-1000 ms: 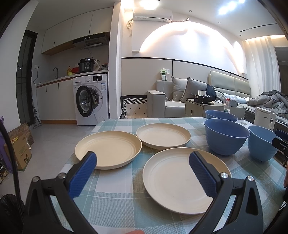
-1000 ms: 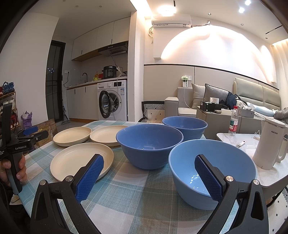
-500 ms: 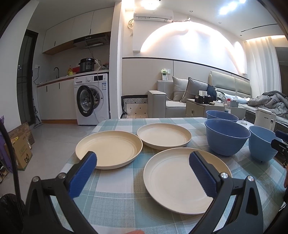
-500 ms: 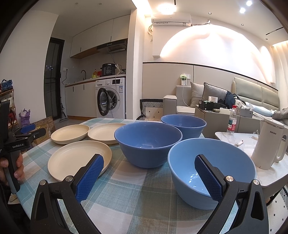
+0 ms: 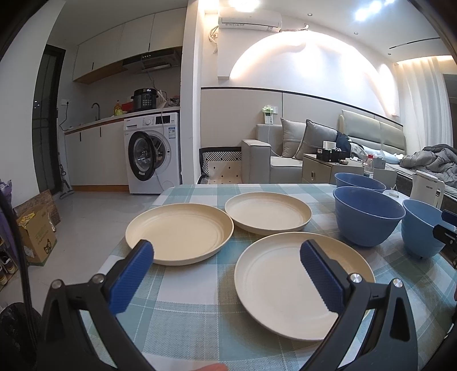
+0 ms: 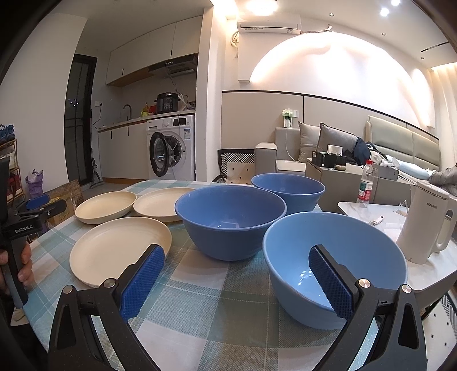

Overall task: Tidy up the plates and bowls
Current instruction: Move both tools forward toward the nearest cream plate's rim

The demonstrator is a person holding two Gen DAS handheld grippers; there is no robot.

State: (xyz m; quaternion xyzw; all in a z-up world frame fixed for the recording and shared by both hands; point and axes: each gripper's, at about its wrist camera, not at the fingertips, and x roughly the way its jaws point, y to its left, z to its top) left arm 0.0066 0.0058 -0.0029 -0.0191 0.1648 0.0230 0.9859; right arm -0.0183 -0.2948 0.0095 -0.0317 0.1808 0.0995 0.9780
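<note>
Both claws gape empty above the checked-cloth desk: the left claw before the nearest round cream plate, the right claw beside the light-blue bowl near the right edge.

The black handle of the left gripper, seen at the left edge of the right wrist view, carries white lettering that reads "GenRobot.AI". The white electric kettle beside the table bears a small dark brand word on its side, roughly "AUX" followed by characters too small to make out. The washing machine, the water bottle and the air conditioner all carry labels or print, but none of it is legible.
</note>
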